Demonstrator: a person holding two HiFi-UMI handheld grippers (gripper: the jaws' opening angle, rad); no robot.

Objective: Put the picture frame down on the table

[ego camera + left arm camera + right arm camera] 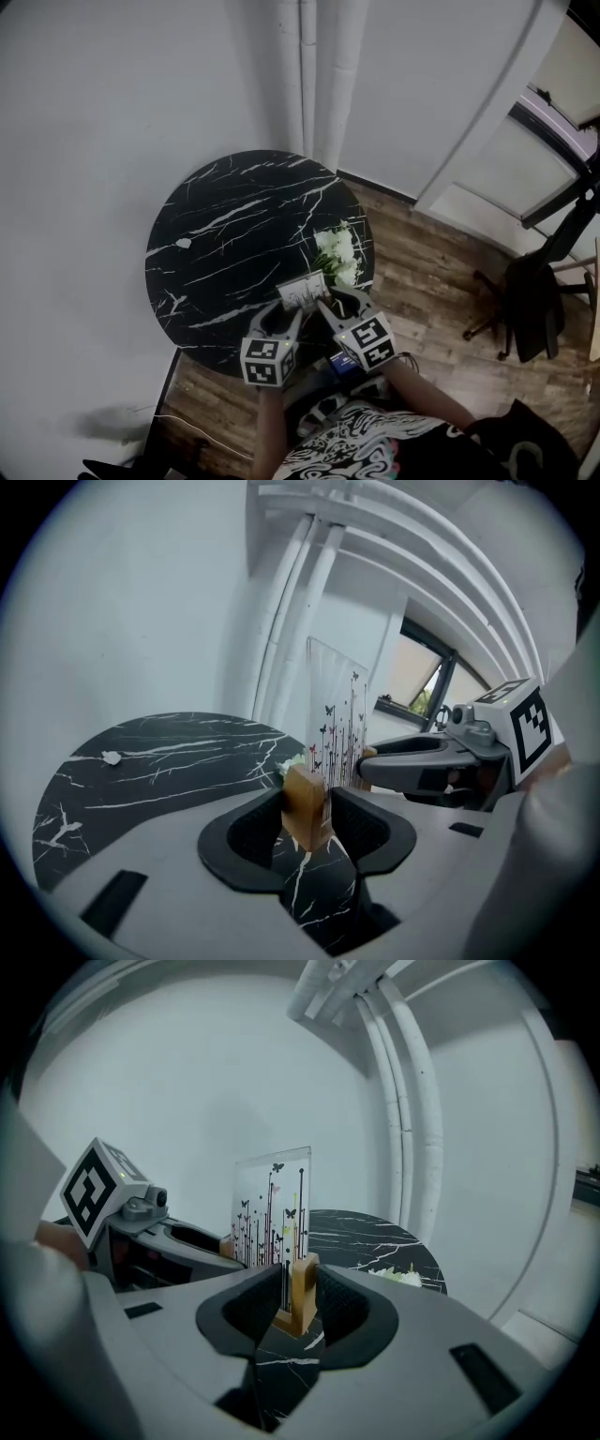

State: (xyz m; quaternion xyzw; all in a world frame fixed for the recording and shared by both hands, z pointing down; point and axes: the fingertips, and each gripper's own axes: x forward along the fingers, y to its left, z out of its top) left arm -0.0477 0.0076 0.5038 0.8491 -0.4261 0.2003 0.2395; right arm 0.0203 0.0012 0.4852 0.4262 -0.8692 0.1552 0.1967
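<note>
The left tongs are clenched on one wooden foot of the picture frame, and the right tongs grip the other foot. The clear, butterfly-printed pane stands upright between them over the near right edge of the bench; whether it touches the marble is unclear. This looks like the lowering step. Next, both sides want easing down evenly, clear of the white flowers just beyond, before letting go.
</note>
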